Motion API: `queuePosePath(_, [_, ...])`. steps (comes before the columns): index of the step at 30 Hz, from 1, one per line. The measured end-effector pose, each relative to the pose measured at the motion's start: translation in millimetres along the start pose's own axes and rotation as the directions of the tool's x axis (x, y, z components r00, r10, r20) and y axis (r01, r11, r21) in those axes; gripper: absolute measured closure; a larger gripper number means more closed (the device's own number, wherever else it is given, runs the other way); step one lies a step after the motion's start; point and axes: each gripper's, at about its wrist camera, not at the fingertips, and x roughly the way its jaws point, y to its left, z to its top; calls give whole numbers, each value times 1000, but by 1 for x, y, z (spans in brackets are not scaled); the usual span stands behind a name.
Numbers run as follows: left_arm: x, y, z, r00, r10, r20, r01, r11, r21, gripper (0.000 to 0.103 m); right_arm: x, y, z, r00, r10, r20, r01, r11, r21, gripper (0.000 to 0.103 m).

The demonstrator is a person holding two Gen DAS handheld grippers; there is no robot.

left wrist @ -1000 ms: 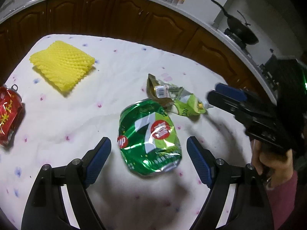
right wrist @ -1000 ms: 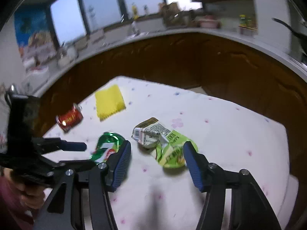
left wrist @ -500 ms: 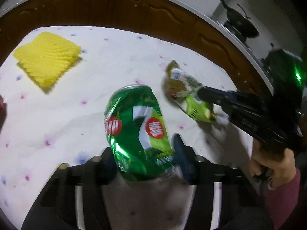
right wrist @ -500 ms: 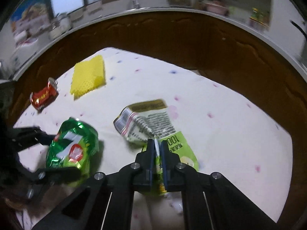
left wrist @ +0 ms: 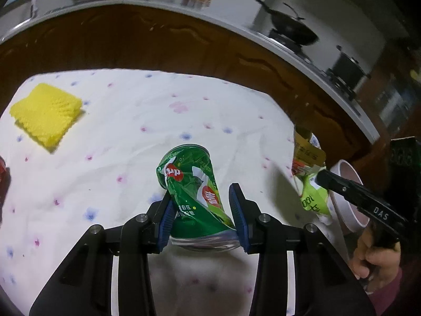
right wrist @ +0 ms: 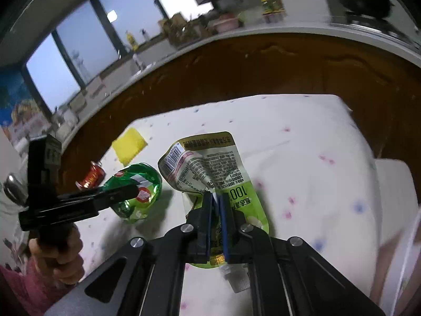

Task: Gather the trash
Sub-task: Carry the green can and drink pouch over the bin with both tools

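Note:
My left gripper [left wrist: 201, 214] is shut on a crushed green 7UP can [left wrist: 193, 192] and holds it lifted above the white flowered tablecloth [left wrist: 126, 137]; the can also shows in the right wrist view [right wrist: 136, 192]. My right gripper [right wrist: 216, 221] is shut on a flattened green drink pouch [right wrist: 210, 168] with a white spout and holds it raised; the pouch shows at the right in the left wrist view [left wrist: 311, 184].
A yellow foam net [left wrist: 46, 114] lies at the table's far left. A crushed red can [right wrist: 90, 177] lies near the left edge. A pale round bin [left wrist: 347, 197] stands off the table's right side. Brown cabinets and a counter curve behind.
Both grippers closed on their items and lifted them: the left took the green can, the right took the pouch. Both items moved to the right, toward the table's edge.

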Motion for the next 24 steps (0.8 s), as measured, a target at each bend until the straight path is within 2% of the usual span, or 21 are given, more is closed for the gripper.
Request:
queuePosePath(10, [-18, -65, -9, 994, -110, 13, 108, 986, 124, 65, -70, -17, -35, 992, -33, 120, 17, 992, 129, 98])
queuePosePath(24, [-18, -159, -17, 972, -236, -8, 229, 933, 278, 65, -151, -60, -74, 959, -155, 237, 89, 959, 267, 98])
